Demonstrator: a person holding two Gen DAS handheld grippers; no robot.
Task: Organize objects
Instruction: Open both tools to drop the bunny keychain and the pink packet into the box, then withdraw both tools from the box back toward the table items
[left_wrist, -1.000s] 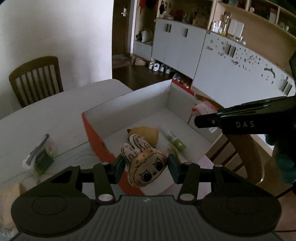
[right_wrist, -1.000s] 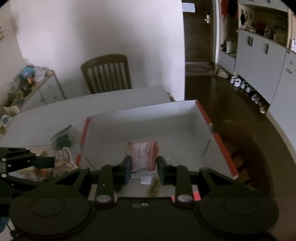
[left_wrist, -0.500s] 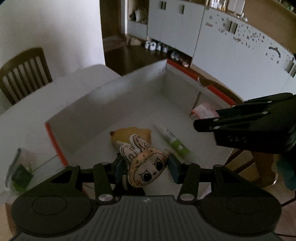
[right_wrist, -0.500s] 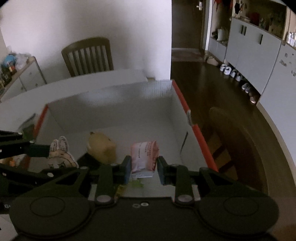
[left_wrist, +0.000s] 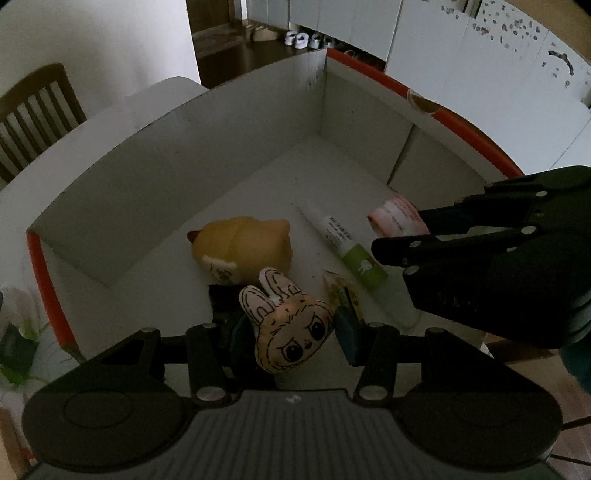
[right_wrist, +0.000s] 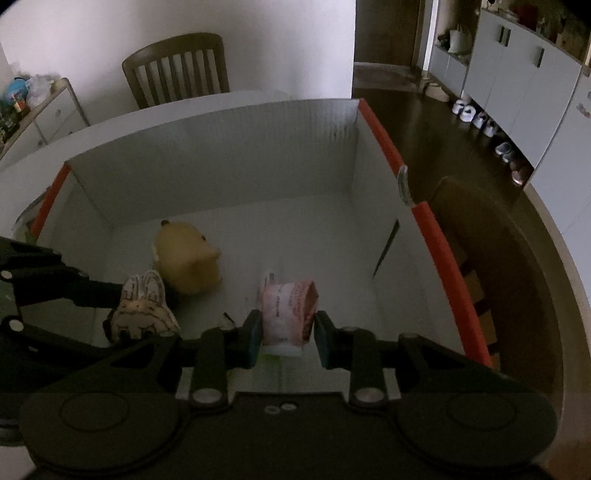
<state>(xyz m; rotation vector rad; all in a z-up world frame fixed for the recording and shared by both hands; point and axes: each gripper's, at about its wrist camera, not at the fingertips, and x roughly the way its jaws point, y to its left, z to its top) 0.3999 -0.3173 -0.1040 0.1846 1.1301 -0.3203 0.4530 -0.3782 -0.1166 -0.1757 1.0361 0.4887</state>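
My left gripper (left_wrist: 291, 326) is shut on a small bunny-face plush (left_wrist: 291, 328) and holds it over the near part of a white box with an orange rim (left_wrist: 469, 129). My right gripper (right_wrist: 286, 332) is shut on a pink snack packet (right_wrist: 288, 310) and holds it inside the same box (right_wrist: 436, 236). On the box floor lie a yellow soft toy (left_wrist: 243, 247), a green-capped tube (left_wrist: 347, 247) and a small wrapped item (left_wrist: 345, 291). The right gripper also shows in the left wrist view (left_wrist: 402, 240), with the packet (left_wrist: 395, 221) between its fingers.
The box stands on a white table (right_wrist: 221, 103). A wooden chair (right_wrist: 177, 66) is behind the table, another chair (right_wrist: 480, 229) to the box's right. A green packet (left_wrist: 16, 350) lies on the table left of the box. Cabinets and shoes line the far wall.
Both grippers have moved forward and down over the box, each still holding its object. The box interior and its contents now fill both views.
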